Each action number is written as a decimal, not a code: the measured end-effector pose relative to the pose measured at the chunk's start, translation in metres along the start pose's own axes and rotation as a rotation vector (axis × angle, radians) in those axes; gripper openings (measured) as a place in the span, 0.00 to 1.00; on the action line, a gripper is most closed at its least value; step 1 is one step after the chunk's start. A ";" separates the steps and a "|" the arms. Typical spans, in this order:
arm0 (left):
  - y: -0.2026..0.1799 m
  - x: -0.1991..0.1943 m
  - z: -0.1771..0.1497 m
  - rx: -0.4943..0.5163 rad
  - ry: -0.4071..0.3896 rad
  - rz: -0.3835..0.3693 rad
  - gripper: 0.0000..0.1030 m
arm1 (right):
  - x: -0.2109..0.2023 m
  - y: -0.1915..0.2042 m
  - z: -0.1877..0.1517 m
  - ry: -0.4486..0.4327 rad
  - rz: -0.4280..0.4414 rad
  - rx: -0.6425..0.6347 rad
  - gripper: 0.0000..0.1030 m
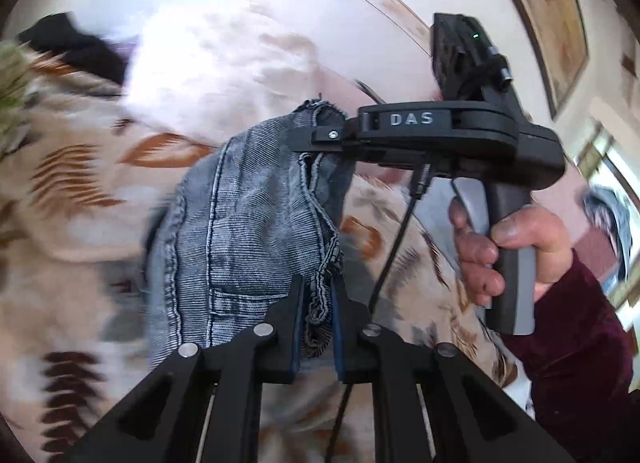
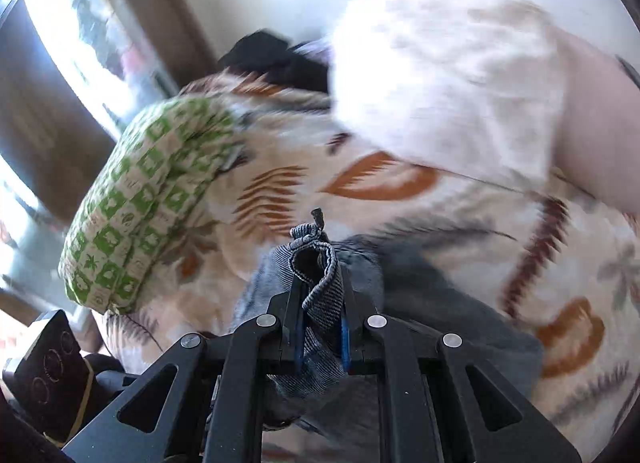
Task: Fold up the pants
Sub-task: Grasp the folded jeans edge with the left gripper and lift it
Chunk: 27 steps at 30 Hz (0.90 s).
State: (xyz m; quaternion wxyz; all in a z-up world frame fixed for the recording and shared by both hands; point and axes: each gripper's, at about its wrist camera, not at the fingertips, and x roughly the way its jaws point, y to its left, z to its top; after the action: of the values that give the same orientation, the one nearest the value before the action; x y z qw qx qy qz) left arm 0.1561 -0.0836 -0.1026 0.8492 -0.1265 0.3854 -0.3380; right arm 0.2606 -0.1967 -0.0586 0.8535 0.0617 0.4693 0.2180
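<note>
- The faded blue-grey denim pants [image 1: 248, 223] hang lifted off the bed, pinched at two spots along one edge, so the cloth can be carried over itself for a fold; most of the fabric drapes down below the grips onto the cover.
- The left gripper [image 1: 316, 303] has its jaws pressed together on a frayed seam of the denim, which runs up between the blue pads; holding the edge itself, not the bulk, seems meant to keep that edge straight.
- The right gripper [image 2: 320, 295] pinches a bunched fold of hem, and a small loop of cloth sticks out beyond its fingertips.
- In the left wrist view the right gripper reaches in from the right, its tip clamped on the upper edge of the pants, with the person's hand [image 1: 504, 251] in a dark red sleeve wrapped around its handle.
- The two grips lie near each other on the same garment, so the cloth between them hangs slack.
- Beneath lies a cream bedcover printed with brown and orange leaves [image 2: 400, 199]; a green-and-white checked pillow [image 2: 140, 203] lies to the left, and a white pillow [image 2: 440, 83] lies beyond.
</note>
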 end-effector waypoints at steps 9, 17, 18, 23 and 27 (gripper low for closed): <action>-0.062 0.106 -0.016 0.074 0.174 0.008 0.13 | -0.038 -0.150 -0.077 -0.104 0.043 0.300 0.11; -0.062 0.131 -0.022 0.093 0.251 -0.092 0.20 | -0.006 -0.219 -0.131 -0.112 0.105 0.493 0.13; -0.062 0.124 -0.021 0.087 0.255 -0.133 0.23 | -0.006 -0.224 -0.134 -0.113 0.108 0.511 0.14; -0.065 0.059 -0.021 0.223 0.156 -0.065 0.37 | -0.024 -0.232 -0.151 -0.154 0.099 0.613 0.44; -0.047 0.027 -0.015 0.339 0.078 0.177 0.40 | -0.063 -0.204 -0.163 -0.245 0.042 0.551 0.44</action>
State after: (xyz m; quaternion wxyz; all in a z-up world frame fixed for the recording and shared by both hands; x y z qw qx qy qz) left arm 0.1351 -0.1355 -0.1056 0.8692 0.0658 0.3651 -0.3268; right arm 0.1599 -0.4232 -0.1630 0.8502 0.3266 0.4028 0.0907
